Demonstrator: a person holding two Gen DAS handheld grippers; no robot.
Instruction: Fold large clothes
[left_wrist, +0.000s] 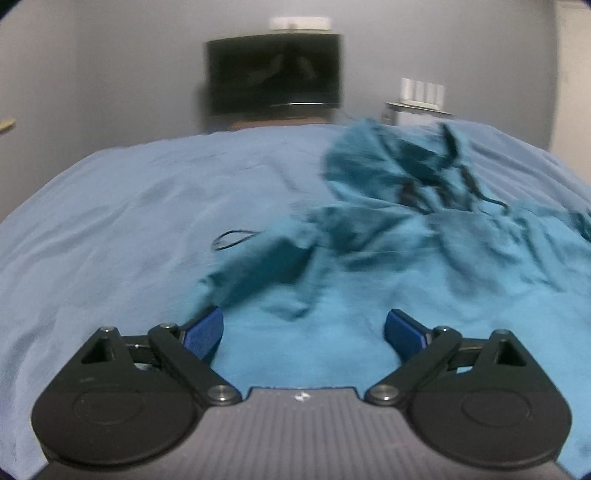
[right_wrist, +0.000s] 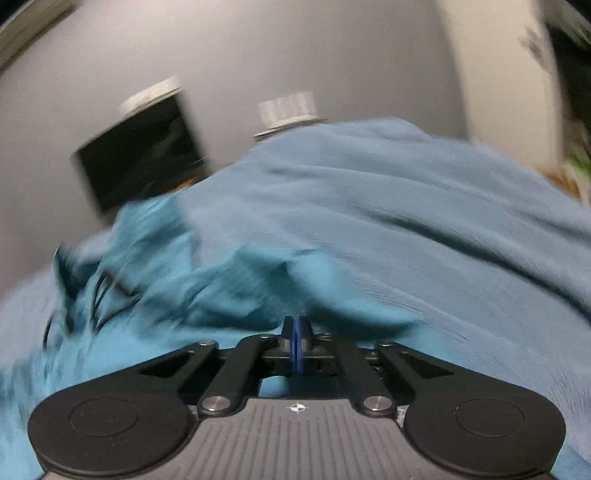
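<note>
Left gripper (left_wrist: 303, 334) gapes wide over the teal hoodie (left_wrist: 406, 266) on the bedsheet (left_wrist: 110, 221); right gripper (right_wrist: 297, 345) is pinched closed on its fabric.

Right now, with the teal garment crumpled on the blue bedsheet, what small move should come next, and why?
Probably close the left gripper on the teal garment's near edge. Its blue pads stand wide apart over the cloth, gripping nothing, while the right gripper looks shut, apparently pinching a fold of it. Two held points would let the bunched garment be spread on the blue bedsheet.
</note>
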